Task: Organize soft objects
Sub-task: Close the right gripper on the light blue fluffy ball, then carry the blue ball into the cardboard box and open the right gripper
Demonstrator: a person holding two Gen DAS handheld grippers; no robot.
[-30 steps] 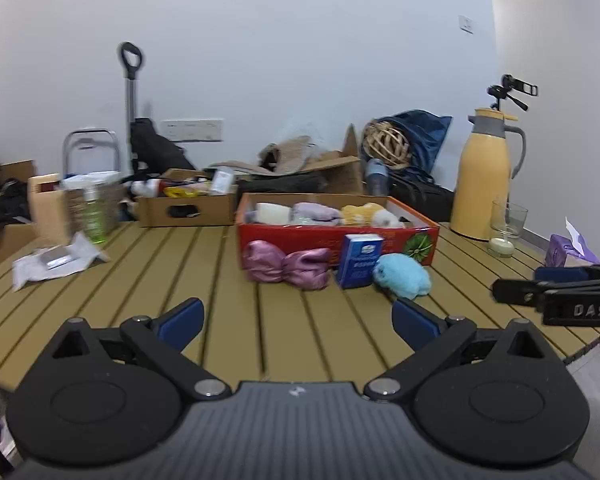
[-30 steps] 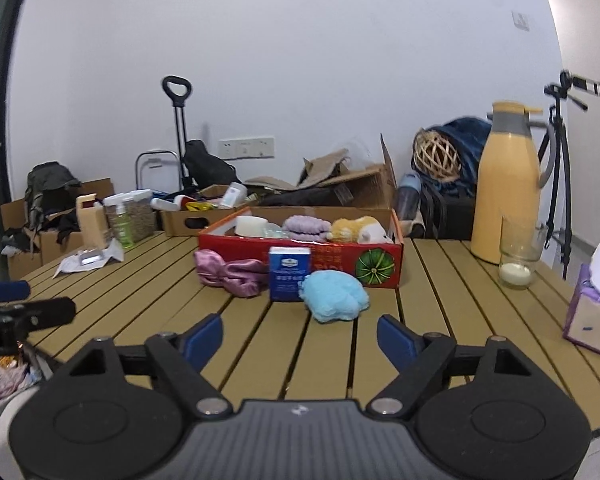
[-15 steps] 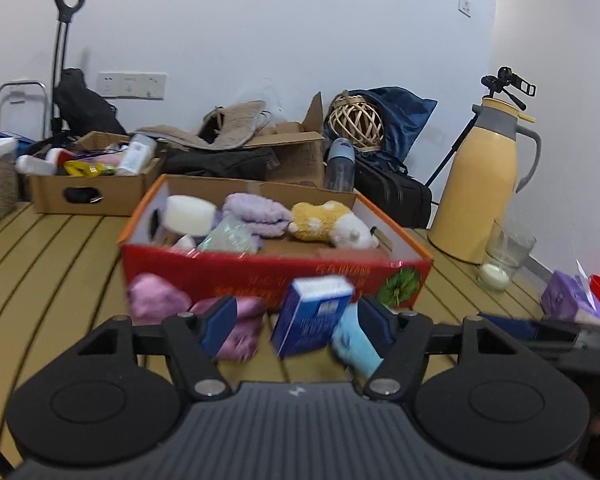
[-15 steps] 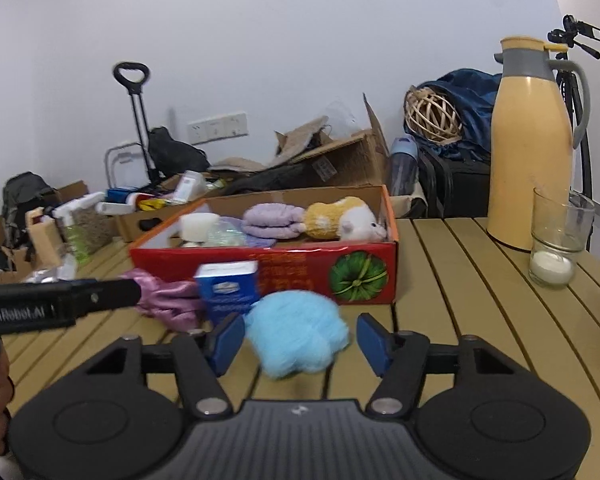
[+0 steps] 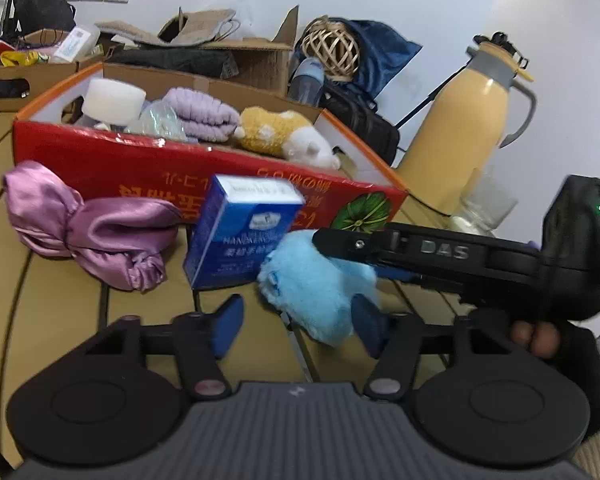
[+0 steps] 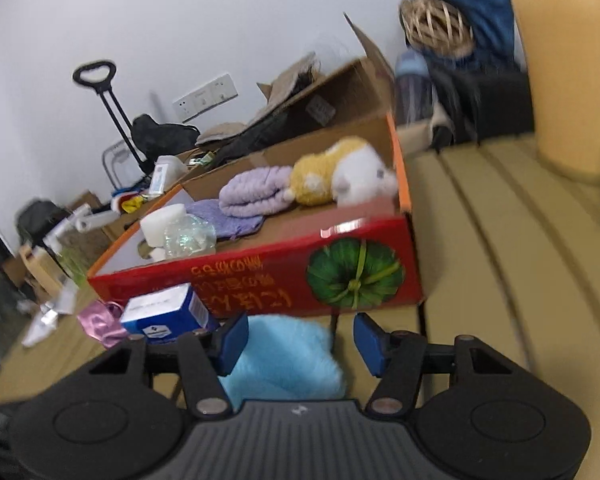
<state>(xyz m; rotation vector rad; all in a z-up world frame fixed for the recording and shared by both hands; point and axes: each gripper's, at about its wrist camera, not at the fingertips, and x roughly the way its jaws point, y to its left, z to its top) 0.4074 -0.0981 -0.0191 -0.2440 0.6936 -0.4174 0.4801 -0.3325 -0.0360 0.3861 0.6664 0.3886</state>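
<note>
Risk lay in crowding: the blue plush (image 6: 284, 360) sat on the table (image 6: 500, 240) between the open fingers of the right hand-held gripper (image 6: 296, 340), the box (image 6: 164, 312) just left. The left hand-held gripper (image 5: 300, 328), also open, could be struck.

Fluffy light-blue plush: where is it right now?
The fluffy light-blue plush lies on the wooden slat table, before the red cardboard box, right of the blue tissue box, between the right gripper's open fingers.
</note>
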